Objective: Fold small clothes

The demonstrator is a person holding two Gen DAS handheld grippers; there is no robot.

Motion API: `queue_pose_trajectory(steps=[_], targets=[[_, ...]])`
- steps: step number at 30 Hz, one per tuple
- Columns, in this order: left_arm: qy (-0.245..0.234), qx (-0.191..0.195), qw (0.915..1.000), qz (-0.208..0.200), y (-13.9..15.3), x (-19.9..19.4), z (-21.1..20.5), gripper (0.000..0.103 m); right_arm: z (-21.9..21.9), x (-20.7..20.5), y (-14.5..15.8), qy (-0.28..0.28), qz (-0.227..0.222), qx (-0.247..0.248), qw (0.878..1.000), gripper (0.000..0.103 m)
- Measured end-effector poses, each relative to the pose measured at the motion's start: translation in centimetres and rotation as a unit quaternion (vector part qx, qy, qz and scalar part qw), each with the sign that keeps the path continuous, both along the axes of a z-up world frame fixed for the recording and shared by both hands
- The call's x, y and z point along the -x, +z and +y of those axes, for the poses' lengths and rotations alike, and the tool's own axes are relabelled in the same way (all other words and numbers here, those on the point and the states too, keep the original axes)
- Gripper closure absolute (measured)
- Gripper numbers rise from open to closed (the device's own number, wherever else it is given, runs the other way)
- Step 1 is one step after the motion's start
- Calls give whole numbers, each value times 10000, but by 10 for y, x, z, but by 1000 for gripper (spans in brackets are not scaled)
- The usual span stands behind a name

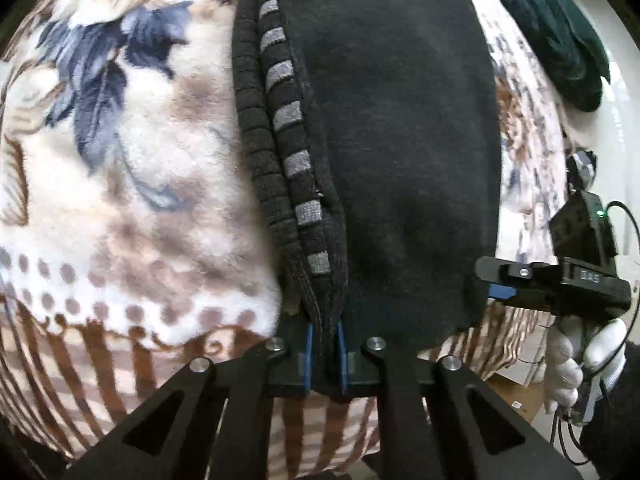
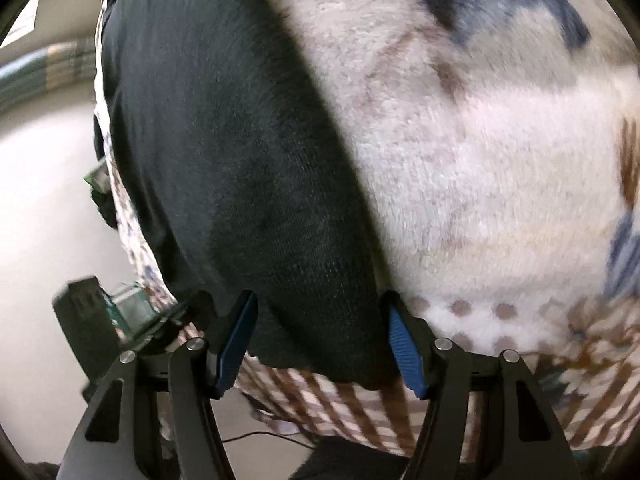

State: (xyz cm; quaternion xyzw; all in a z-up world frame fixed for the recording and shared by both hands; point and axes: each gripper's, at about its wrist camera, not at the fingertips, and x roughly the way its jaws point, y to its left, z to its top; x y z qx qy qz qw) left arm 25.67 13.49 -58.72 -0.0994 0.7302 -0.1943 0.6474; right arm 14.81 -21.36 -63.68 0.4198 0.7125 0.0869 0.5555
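From the left wrist camera I see my left gripper (image 1: pixel 323 354) closed almost fully, its two blue pads pinching the near edge of the black garment (image 1: pixel 400 140), right where the ribbed band with grey stripes (image 1: pixel 294 164) comes down to the fingers. The garment lies long and narrow on the floral blanket (image 1: pixel 120 184), running away from me, and it looks already doubled over along its length, so I judge that one fold is made and at least a crosswise fold is left. At the right side of this view the right gripper (image 1: pixel 496 280) is just beside the garment's other near corner, held by a white-gloved hand (image 1: pixel 576 360); a small green light shines on its body, and there is raised lettering on the black housing, but it is too blurred for me to read. A dark green cloth (image 1: pixel 560 32) lies well apart at the far right. From the right wrist camera the right gripper (image 2: pixel 320 332) is wide open, its blue pads standing on both sides of the garment's (image 2: pixel 240 160) near end and, as far as I can tell, not gripping it yet. The blanket (image 2: pixel 480 160) fills the rest of the view, and part of the left gripper's body (image 2: pixel 88 320) shows at the lower left. I find no brand or readable label here
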Motion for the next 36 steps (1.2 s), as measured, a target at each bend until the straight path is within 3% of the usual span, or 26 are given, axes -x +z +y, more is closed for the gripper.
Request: queue_pose_trajectory(steps=[2, 3, 4, 6, 7, 8, 9, 14, 18, 22, 27, 31, 36], targets=[[2, 10, 9997, 225, -14, 3, 1, 87, -3, 3, -1, -22, -1, -18, 10000, 44], [80, -7, 9990, 435, -24, -1, 1, 78, -3, 3, -2, -17, -26, -25, 10000, 44], [165, 73, 9983, 550, -29, -5, -4, 77, -3, 3, -4, -19, -24, 13, 10000, 50], [281, 158, 9983, 489, -28, -7, -3, 80, -2, 3, -5, 10, -52, 84, 10000, 61], [355, 204, 9985, 363, -23, -6, -1, 94, 1, 3, -4, 2, -100, 139, 9999, 70], [416, 261, 9984, 268, -18, -4, -2, 94, 4, 3, -2, 4, -182, 142, 9997, 82], [492, 372, 9981, 85, -8, -3, 0, 94, 7, 3, 2, 49, -293, 160, 9994, 88], [731, 830, 9935, -285, 40, -5, 13, 95, 15, 2, 34, 75, -767, 249, 9967, 90], [1018, 1210, 9842, -797, 95, -35, 25, 96, 14, -12, 78, -139, -1192, 168, 9926, 91], [1363, 1596, 9688, -1316, 139, -86, 33, 96, -4, -44, 129, -463, -1648, 184, 9851, 91], [1541, 2053, 9484, -1862, 177, -190, 26, 96, -33, -120, 192, -908, -2349, 317, 9672, 91], [1512, 2113, 9425, -2101, 181, -274, 7, 96, -32, -208, 230, -1088, -2791, 621, 9521, 91], [1500, 1843, 9427, -2344, 163, -391, -19, 96, -48, -337, 232, -1295, -2985, 834, 9419, 91]])
